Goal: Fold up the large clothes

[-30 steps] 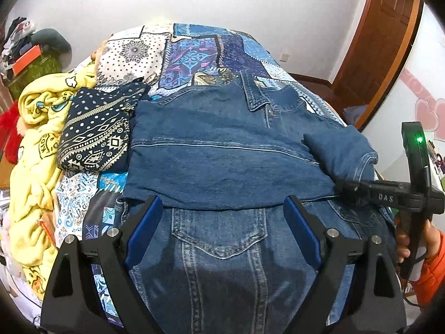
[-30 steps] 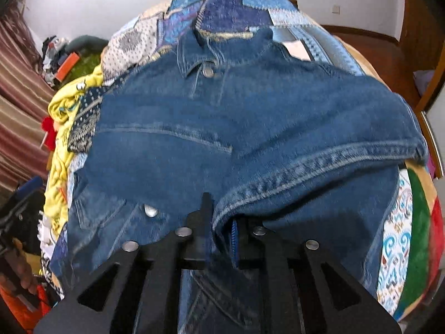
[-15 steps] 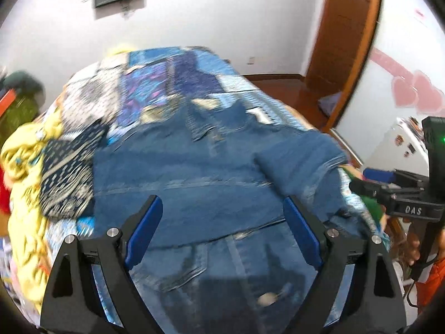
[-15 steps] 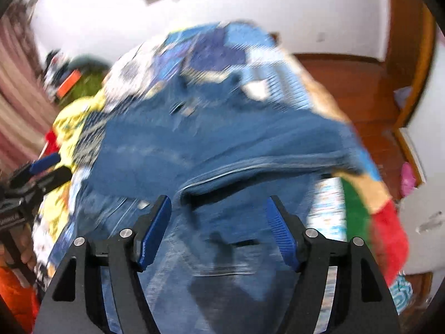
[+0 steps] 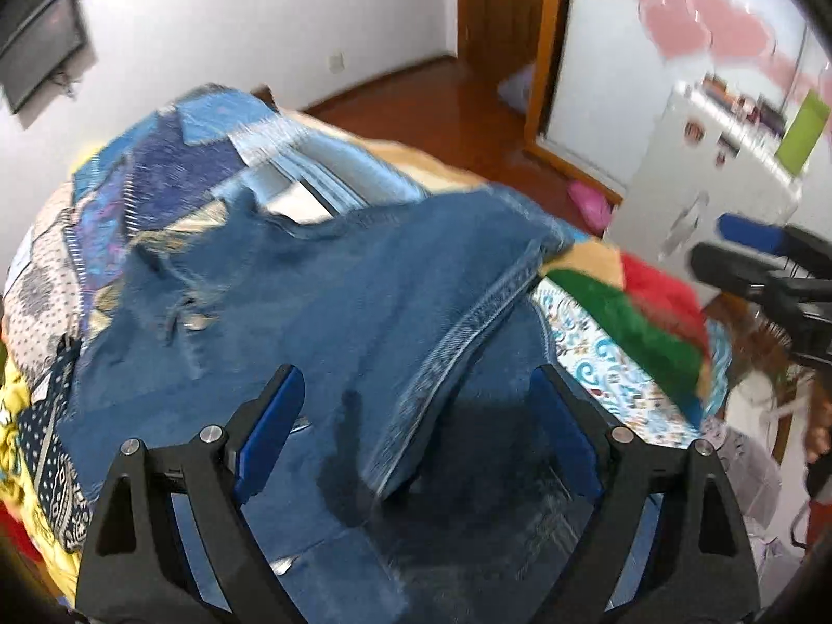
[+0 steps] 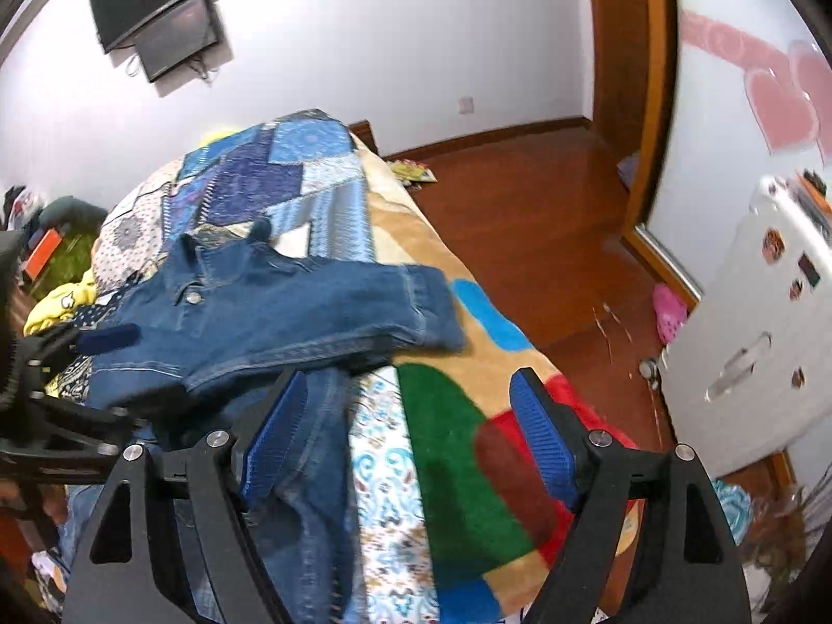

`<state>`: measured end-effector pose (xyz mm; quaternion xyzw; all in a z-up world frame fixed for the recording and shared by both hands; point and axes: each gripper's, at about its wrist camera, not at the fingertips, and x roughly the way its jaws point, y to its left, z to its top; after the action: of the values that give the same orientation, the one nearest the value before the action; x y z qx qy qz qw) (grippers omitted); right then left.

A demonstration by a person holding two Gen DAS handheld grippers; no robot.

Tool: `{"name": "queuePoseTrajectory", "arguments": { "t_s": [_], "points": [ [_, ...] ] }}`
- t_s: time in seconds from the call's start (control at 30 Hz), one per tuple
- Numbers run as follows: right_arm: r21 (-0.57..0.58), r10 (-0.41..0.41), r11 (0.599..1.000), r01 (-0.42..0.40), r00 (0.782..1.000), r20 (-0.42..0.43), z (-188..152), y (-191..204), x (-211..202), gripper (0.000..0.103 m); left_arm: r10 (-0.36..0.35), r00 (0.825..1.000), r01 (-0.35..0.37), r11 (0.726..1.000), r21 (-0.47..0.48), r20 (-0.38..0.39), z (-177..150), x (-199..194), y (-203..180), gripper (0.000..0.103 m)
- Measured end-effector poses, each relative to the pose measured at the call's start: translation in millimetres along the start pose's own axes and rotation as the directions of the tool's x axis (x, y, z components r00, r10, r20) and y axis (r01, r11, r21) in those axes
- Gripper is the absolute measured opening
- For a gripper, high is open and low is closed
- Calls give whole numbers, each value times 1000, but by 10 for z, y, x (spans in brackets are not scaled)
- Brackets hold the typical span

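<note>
Spreading apart with nothing between them, the jaws of the right gripper (image 6: 408, 434) hang over the patchwork bedspread (image 6: 447, 473), the blue denim jacket (image 6: 270, 307) lying left of centre, its hem at the left pad. Lower centre in the left view, the left gripper (image 5: 416, 434) stands wide above a folded-in sleeve (image 5: 468, 322). Sleeves appear tucked; the body probably remains unfolded.

A patchwork bedspread (image 6: 312, 177) in blues covers the bed, with a yellow blanket (image 6: 57, 307) bunched at its far side. Two dark screens (image 6: 161, 15) hang on the white wall, and a white cabinet (image 6: 754, 353), possibly a small fridge, stands on the wooden floor (image 6: 525, 208) near a pink slipper (image 6: 668, 312).
</note>
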<state>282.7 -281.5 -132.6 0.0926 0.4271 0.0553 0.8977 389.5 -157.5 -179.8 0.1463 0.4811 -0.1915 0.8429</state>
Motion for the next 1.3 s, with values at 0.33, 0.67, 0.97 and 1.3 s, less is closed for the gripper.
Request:
{"name": "queuePoseTrajectory", "arguments": {
  "t_s": [0.33,0.67,0.97,1.3],
  "points": [
    [66,59,996,-53,994,-90,-226,-189,244,78,-11,999,12,1000,21,-45,190,525,-137,45],
    [30,157,988,-154,976,-151,-279,184,461,78,-72,991,85,990,-115,114,295,-73,396,14],
    [-102,104,986,-131,966,-237,-439,518,771,78,81,977,-30,967,-252,196,-254,-693,1211,10],
    [-89,64,992,-91,963,-263,-489,448,784,78,43,999,-52,914,-402,-32,-1473,-188,1658,42]
  ]
}}
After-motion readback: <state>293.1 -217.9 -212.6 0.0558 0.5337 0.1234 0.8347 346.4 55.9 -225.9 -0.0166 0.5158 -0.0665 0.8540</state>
